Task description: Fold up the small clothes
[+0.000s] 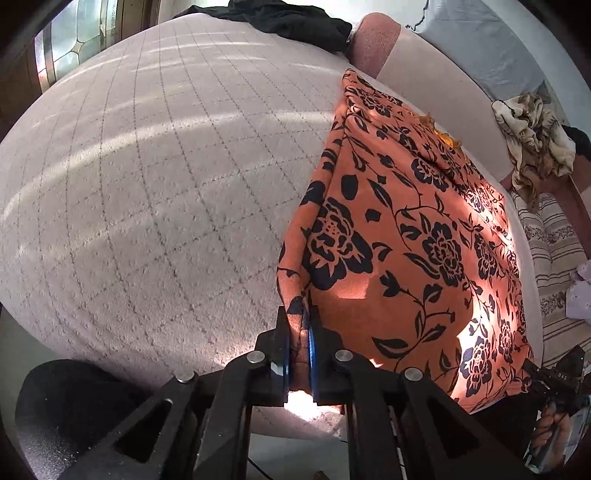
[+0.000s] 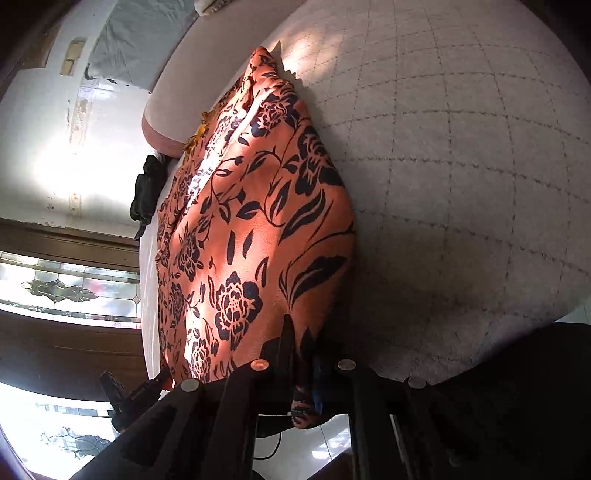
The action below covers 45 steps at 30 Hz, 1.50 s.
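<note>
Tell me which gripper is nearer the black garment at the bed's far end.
Left, I judge. The black garment lies straight ahead of the left gripper; from the right gripper it sits beyond the orange floral cloth.

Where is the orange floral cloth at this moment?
The orange floral cloth lies on the quilted bed, stretched between the left gripper and the right gripper, each shut on a near corner; its far end reaches toward the pink headboard.
</note>
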Tool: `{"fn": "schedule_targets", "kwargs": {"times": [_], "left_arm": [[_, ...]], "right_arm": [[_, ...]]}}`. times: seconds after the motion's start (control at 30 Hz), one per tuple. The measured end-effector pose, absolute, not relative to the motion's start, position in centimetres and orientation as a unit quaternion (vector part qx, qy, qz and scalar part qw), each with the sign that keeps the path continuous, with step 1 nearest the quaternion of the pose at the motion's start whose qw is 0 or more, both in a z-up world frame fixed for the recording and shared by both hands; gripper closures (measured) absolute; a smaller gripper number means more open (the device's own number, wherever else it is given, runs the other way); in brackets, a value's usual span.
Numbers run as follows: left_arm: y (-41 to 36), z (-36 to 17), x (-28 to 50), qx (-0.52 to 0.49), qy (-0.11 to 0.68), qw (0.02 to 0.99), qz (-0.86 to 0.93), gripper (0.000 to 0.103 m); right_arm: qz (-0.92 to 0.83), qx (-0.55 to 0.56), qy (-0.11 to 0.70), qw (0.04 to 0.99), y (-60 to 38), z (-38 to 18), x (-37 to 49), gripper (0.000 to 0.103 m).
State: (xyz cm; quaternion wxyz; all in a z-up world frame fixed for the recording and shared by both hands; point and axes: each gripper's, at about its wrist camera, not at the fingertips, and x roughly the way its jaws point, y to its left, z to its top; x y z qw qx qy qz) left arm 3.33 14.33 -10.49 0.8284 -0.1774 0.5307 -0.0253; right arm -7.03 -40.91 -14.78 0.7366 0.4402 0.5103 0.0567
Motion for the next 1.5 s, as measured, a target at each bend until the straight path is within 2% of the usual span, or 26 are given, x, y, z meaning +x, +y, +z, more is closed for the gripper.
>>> {"fn": "schedule_targets", "kwargs": {"times": [0.13, 0.23, 0.3, 0.47, 0.57, 0.67, 0.73, 0.77, 0.8, 0.83, 0.87, 0.9, 0.97, 1.1, 1.23, 1.33, 1.43, 1.5], "left_arm": [[14.2, -8.8, 4.0, -0.17, 0.509, 0.843, -0.036, 0.095], [14.6, -10.9, 4.7, -0.18, 0.551, 0.814, -0.024, 0.095], [14.2, -10.4, 5.1, -0.173, 0.547, 0.818, -0.028, 0.095], [12.6, -3.9, 10.2, -0.16, 0.486, 0.854, -0.092, 0.095], [11.5, 0.2, 16.2, -0.154, 0.436, 0.879, -0.117, 0.095], [10.5, 2.0, 23.1, -0.167, 0.404, 0.892, -0.119, 0.095], [9.6, 1.0, 27.9, -0.163, 0.402, 0.897, -0.091, 0.09], [9.1, -0.2, 30.1, -0.151, 0.4, 0.9, -0.079, 0.063], [8.7, -2.0, 32.1, -0.132, 0.417, 0.897, -0.067, 0.041], [8.6, -3.9, 33.6, -0.116, 0.441, 0.889, -0.034, 0.022], [8.8, -5.4, 34.1, -0.107, 0.448, 0.888, -0.005, 0.023], [9.4, -6.8, 34.1, -0.104, 0.458, 0.883, 0.01, 0.023], [10.9, -8.0, 32.7, -0.124, 0.465, 0.876, 0.021, 0.023], [13.8, -7.5, 26.0, -0.175, 0.421, 0.889, 0.042, 0.023], [12.9, -8.8, 20.9, -0.221, 0.437, 0.872, -0.001, 0.023], [10.8, -11.2, 20.9, -0.243, 0.47, 0.848, -0.015, 0.023], [8.5, -12.2, 21.8, -0.227, 0.447, 0.865, 0.004, 0.02], [7.9, -12.6, 23.4, -0.223, 0.458, 0.861, 0.007, 0.02]], "right_arm": [[0.079, 0.444, 0.49, 0.746, -41.4, -13.6, -5.8, 0.096], [0.081, 0.448, 0.497, 0.738, -41.3, -14.4, -5.1, 0.096], [0.082, 0.464, 0.501, 0.726, -41.3, -15.3, -5.0, 0.096], [0.114, 0.483, 0.473, 0.728, -42.2, -13.6, -1.7, 0.096], [0.145, 0.478, 0.43, 0.752, -43.2, -10.4, 3.9, 0.096], [0.144, 0.477, 0.364, 0.787, -45.0, -7.1, 11.0, 0.096], [0.12, 0.491, 0.336, 0.795, -46.5, -7.0, 15.7, 0.092], [0.103, 0.5, 0.33, 0.794, -47.1, -7.8, 17.9, 0.091], [0.096, 0.499, 0.333, 0.795, -47.5, -8.9, 20.1, 0.089], [0.094, 0.499, 0.346, 0.789, -47.6, -10.5, 22.0, 0.073], [0.076, 0.498, 0.361, 0.784, -47.6, -12.0, 22.9, 0.044], [0.05, 0.491, 0.372, 0.786, -47.5, -13.0, 22.7, 0.036], [0.052, 0.489, 0.36, 0.793, -46.8, -13.3, 20.7, 0.036], [0.059, 0.446, 0.35, 0.821, -44.6, -12.0, 13.1, 0.036], [0.048, 0.469, 0.401, 0.786, -42.3, -14.6, 8.3, 0.036], [0.031, 0.507, 0.407, 0.759, -41.5, -16.7, 8.7, 0.036], [0.024, 0.535, 0.386, 0.751, -40.8, -16.9, 11.2, 0.036], [-0.001, 0.557, 0.389, 0.734, -40.4, -17.7, 12.9, 0.036]]}}
